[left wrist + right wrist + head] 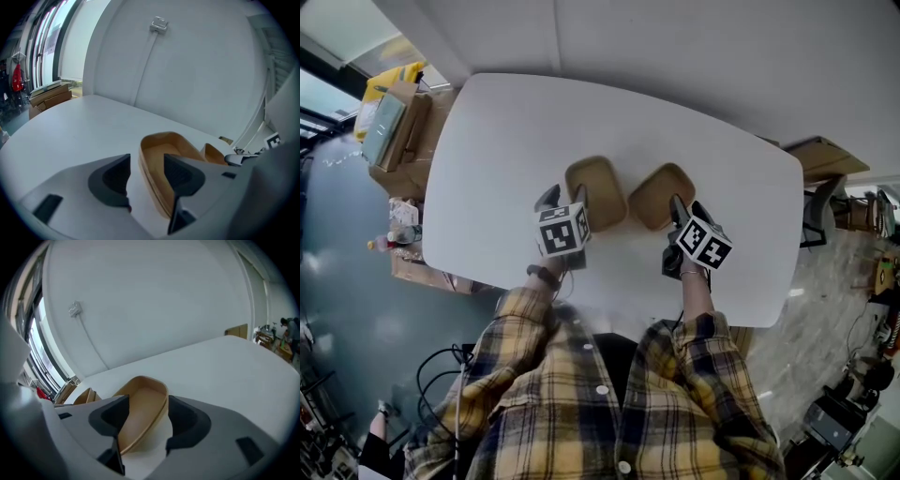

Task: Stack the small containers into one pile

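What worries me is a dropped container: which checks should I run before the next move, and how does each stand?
1. Jaws of left gripper straddle left container wall: ok.
2. Jaws of right gripper straddle right container wall: ok.
3. Pads pressing on either wall: not ok, both grippers open.
4. Both containers look empty: ok.
5. Pile begun: not ok, containers sit side by side on the table.
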A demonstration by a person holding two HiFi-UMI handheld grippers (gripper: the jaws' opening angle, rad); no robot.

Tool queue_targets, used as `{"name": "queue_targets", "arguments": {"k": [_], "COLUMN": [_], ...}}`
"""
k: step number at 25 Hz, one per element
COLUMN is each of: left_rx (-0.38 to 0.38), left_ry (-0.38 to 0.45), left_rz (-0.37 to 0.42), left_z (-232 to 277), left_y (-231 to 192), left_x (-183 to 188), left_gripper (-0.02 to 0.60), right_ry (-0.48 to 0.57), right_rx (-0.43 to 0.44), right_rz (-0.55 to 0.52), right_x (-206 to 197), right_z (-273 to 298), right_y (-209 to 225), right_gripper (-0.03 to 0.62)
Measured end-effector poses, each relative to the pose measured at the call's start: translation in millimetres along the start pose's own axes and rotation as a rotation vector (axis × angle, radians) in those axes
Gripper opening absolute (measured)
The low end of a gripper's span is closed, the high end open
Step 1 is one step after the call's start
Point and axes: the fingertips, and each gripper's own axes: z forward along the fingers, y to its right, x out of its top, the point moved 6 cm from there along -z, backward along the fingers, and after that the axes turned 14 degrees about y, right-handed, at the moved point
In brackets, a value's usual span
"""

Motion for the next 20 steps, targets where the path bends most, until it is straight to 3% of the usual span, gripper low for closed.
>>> {"name": "queue_targets", "arguments": {"k": [4, 13, 20], "left_rx": [-0.018, -0.041, -0.039], "left_ry": [-0.013, -0.015, -0.006], "left_rz": [0.01, 0.005, 0.001], "left_z": [-0.9, 0.1, -0.4], "left_y": [0.9, 3.7, 5.1], "left_x": [-1.4, -0.8, 0.8], "left_gripper": [0.201, 0.201, 0.201], "right_ry": [-0.06, -0.101, -0.083], "right_rx": [-0.013, -0.059, -0.043], "right_rz": [0.112, 0.097, 0.095], "right_x": [-16.0, -20.8, -8.4], "right_z": [6.9, 15.2, 10.5], "right_y": [7.4, 19.2, 20.0], "right_gripper": [0.244, 0.037, 0.028]}}
